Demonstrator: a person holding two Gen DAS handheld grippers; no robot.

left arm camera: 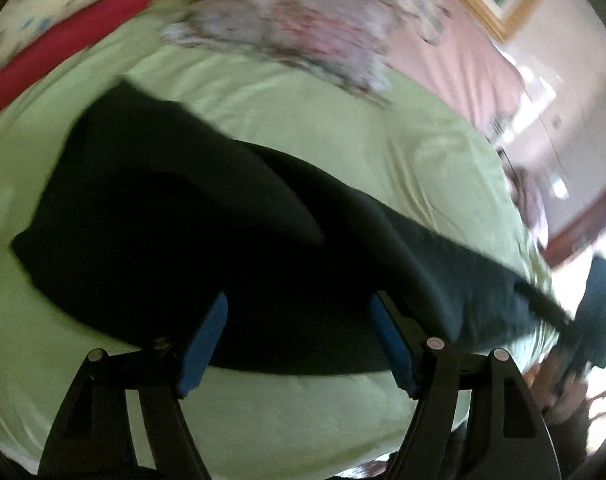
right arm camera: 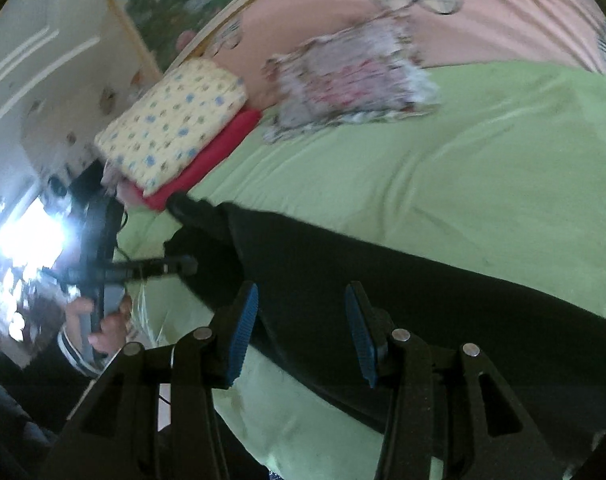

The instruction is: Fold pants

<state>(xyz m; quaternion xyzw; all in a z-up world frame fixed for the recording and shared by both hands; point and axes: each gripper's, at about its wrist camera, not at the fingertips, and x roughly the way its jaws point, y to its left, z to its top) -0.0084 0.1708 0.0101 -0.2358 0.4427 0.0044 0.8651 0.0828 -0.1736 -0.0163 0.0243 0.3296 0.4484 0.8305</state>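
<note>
Black pants lie spread across a light green bedsheet. They also show in the right wrist view, stretched from left to lower right. My left gripper is open, its blue pads just above the near edge of the pants, holding nothing. My right gripper is open too, hovering over the pants with empty blue pads. The left gripper also appears in the right wrist view at the pants' left end. Both views are motion-blurred.
A folded floral cloth lies on the far side of the bed. A yellow dotted pillow sits on a red pillow at the left. A pink sheet covers the back. The bed edge is on the right in the left wrist view.
</note>
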